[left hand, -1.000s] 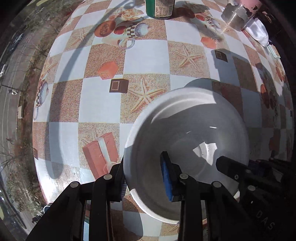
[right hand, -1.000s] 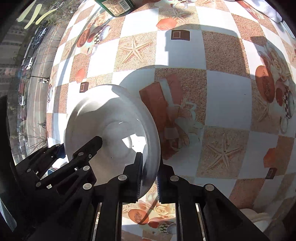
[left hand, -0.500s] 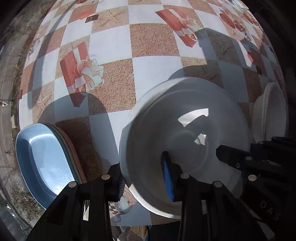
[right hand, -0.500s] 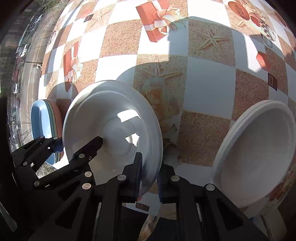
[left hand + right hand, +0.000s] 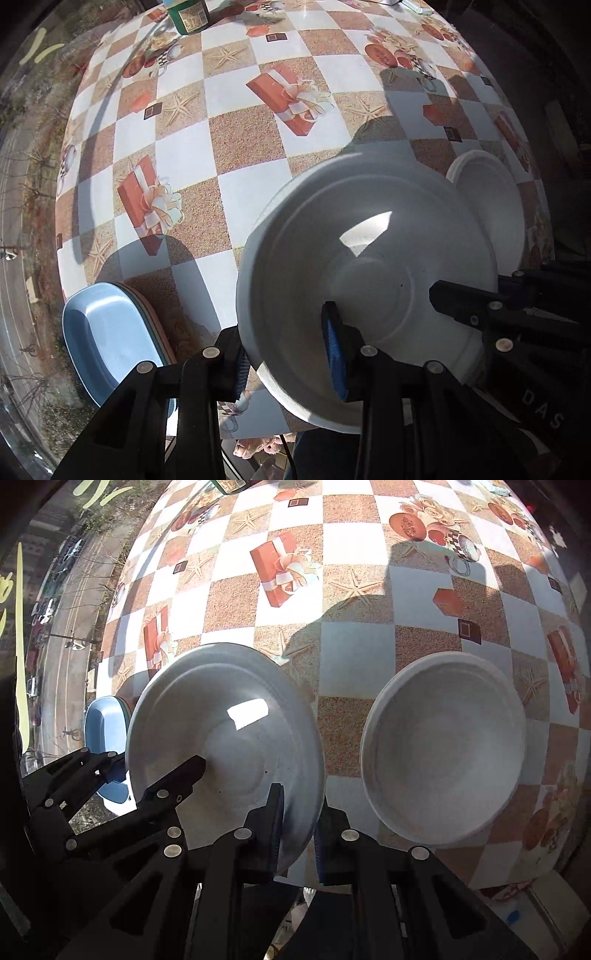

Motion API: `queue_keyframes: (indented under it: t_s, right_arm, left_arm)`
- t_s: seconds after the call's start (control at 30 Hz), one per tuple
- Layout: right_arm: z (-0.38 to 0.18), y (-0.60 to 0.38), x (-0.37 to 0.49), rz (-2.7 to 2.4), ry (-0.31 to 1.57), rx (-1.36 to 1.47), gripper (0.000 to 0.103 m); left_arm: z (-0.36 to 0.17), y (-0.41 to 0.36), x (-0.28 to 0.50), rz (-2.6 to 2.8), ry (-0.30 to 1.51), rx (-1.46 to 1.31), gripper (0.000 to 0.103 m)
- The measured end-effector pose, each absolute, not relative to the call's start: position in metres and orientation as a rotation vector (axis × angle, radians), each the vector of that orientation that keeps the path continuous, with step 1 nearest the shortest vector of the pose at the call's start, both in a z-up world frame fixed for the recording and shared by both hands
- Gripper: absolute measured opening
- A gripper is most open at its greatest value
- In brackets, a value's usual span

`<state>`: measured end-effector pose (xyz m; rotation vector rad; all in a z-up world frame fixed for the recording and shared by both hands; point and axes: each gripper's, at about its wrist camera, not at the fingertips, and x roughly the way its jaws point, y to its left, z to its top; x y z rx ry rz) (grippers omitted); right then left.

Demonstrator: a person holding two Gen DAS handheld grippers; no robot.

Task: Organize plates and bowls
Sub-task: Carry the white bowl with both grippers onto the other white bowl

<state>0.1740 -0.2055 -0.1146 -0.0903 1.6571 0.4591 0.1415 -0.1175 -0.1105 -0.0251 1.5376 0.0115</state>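
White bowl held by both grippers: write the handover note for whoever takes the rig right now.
Left gripper: shut on the white bowl, near-left rim.
Right gripper: shut on the same bowl, near-right rim.
The bowl is held over the near table edge.
Second white bowl sits on the checked tablecloth to the right; the stack of plates, blue on top, is to the left.
Done: the plates are stacked.
Left: probably nest the held bowl into the second one.

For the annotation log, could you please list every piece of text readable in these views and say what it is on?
"DAS": on the black body of the right gripper, left wrist view.
Green jar label: print too small to read.
Yellow marks on the window: unreadable.
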Motion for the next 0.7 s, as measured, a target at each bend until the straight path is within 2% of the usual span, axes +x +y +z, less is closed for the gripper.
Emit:
queue_keyframes:
  t_s: [0.33,0.7]
  right_arm:
    - [-0.093,-0.294,0.175,0.266,1.614,0.094,0.016]
    - [-0.111,-0.358,0.197,0.125,1.639,0.171,0.016]
  left_arm:
    - [-0.094,-0.204,0.171,-0.177,1.49,0.153,0.037]
    - [-0.129,-0.254,0.218,-0.254,1.546,0.223,0.04]
